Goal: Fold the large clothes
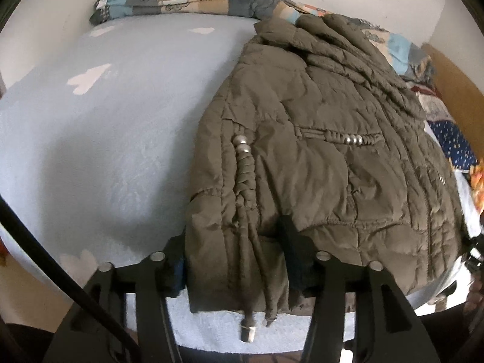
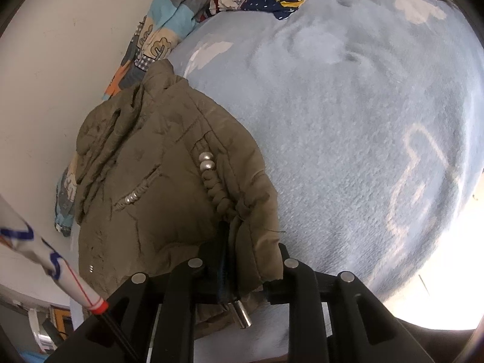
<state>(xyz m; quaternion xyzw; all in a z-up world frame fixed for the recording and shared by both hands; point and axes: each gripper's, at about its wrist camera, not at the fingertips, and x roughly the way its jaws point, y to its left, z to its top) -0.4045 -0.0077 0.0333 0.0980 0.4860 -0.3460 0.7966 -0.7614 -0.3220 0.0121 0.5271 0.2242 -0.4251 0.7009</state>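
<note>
Olive quilted jacket (image 1: 317, 163) lies lengthwise, collar far, hem clamped by left tongs (image 1: 236, 266) and right tongs (image 2: 242, 272)

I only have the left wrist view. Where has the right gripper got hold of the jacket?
Observer: The right gripper is closed on the jacket at a hem corner, right beside the braided cord.
Operator: What lies beyond that corner on its side?
Observer: The blue blanket, which has a white line drawing on it that your view doesn't show.
</note>
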